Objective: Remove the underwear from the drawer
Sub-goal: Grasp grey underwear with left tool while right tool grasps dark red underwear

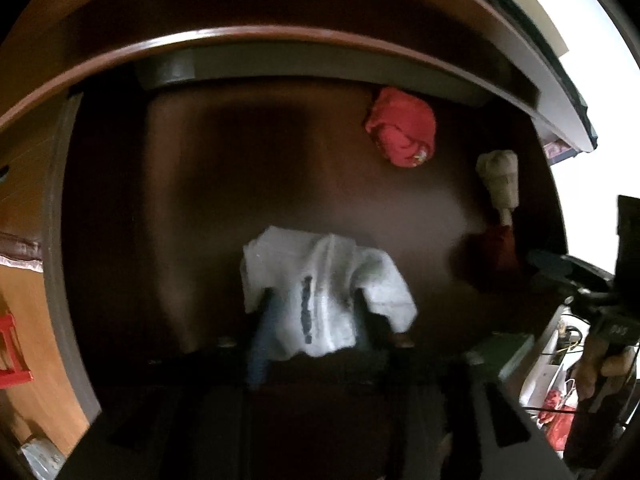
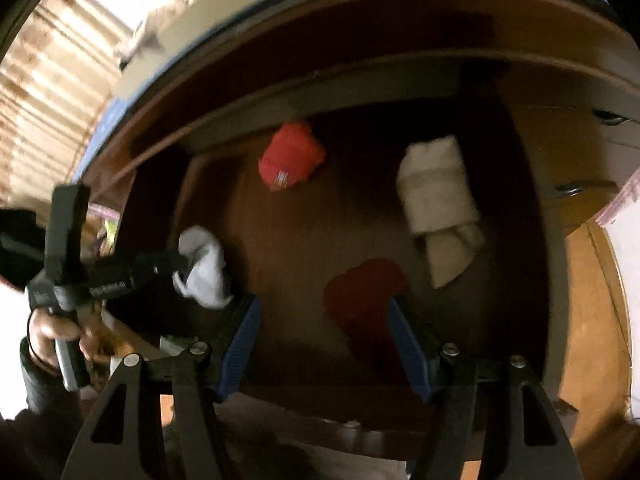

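The open wooden drawer (image 1: 180, 168) fills both views. My left gripper (image 1: 316, 300) is shut on a white piece of underwear (image 1: 320, 292) and holds it above the drawer floor; it shows at the left of the right wrist view (image 2: 204, 268). My right gripper (image 2: 324, 304) is open and empty above the drawer's front edge, over a dark red garment (image 2: 364, 300). A bright red bundle (image 1: 402, 132) (image 2: 290, 158) lies near the drawer's back. A beige rolled garment (image 1: 500, 178) (image 2: 438, 196) lies beside it.
The drawer's back wall (image 1: 280, 64) sits under the dresser top (image 2: 320, 40). The dark red garment (image 1: 496, 252) lies near the drawer's right side. Wooden floor (image 1: 24, 308) and a red stool (image 1: 12, 352) are at left. Cluttered items (image 1: 560, 412) sit at right.
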The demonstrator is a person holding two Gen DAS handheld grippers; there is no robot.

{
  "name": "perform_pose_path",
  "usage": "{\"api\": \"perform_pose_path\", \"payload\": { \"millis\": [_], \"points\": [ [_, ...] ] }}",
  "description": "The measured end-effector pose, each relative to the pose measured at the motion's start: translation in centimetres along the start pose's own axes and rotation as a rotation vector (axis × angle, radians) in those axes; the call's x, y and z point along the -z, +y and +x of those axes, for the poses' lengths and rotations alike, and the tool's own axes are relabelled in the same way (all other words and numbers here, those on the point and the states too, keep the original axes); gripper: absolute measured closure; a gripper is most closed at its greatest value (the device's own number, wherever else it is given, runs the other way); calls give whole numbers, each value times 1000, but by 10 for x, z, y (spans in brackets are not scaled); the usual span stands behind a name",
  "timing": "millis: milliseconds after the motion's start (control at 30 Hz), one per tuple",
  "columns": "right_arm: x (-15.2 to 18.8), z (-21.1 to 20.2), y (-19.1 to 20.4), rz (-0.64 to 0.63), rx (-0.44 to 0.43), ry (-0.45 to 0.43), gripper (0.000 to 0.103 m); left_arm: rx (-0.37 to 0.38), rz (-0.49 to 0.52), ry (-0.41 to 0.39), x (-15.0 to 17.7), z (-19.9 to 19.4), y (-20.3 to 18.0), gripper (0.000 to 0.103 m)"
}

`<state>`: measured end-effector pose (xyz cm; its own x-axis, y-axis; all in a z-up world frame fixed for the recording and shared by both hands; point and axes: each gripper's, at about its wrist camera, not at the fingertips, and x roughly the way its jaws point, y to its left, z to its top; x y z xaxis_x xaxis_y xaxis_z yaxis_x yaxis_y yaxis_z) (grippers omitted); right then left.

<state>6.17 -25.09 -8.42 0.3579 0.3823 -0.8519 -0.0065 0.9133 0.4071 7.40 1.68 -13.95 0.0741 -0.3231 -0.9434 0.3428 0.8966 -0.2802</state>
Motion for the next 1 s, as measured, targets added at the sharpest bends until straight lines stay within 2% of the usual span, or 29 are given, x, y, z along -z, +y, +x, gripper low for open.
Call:
{"api": "perform_pose_path", "payload": {
  "millis": [33, 67, 100, 267, 367, 433, 667, 800, 1000],
  "points": [
    [1, 3, 0, 0, -10, 24, 36, -3, 3, -3, 0, 0, -3, 34],
    [0, 6, 1, 0, -9, 39, 36, -9, 12, -3, 0, 0, -6, 25],
    [0, 8, 1, -3, -2, 55, 36, -15, 18, 0, -1, 2, -9, 24],
    [-5, 24, -4, 1, 55, 135, 36, 3, 3, 86, -8, 24, -19, 24],
    [-5, 32, -7, 10, 51, 172, 36, -26, 6, 111, -11, 33, -19, 24],
    [-7, 37, -9, 18, 61, 182, 36, -25, -2, 118, -13, 34, -19, 21],
    [-13, 51, -1, 4, 115, 208, 36, -68, 9, 188, -15, 44, -18, 22],
    [-12, 52, 2, -14, 132, 217, 36, -113, 53, 209, -17, 50, -27, 22],
    [-8, 52, 11, -68, 158, 231, 37, -173, 145, 195, -13, 57, -50, 35]
  ]
}}
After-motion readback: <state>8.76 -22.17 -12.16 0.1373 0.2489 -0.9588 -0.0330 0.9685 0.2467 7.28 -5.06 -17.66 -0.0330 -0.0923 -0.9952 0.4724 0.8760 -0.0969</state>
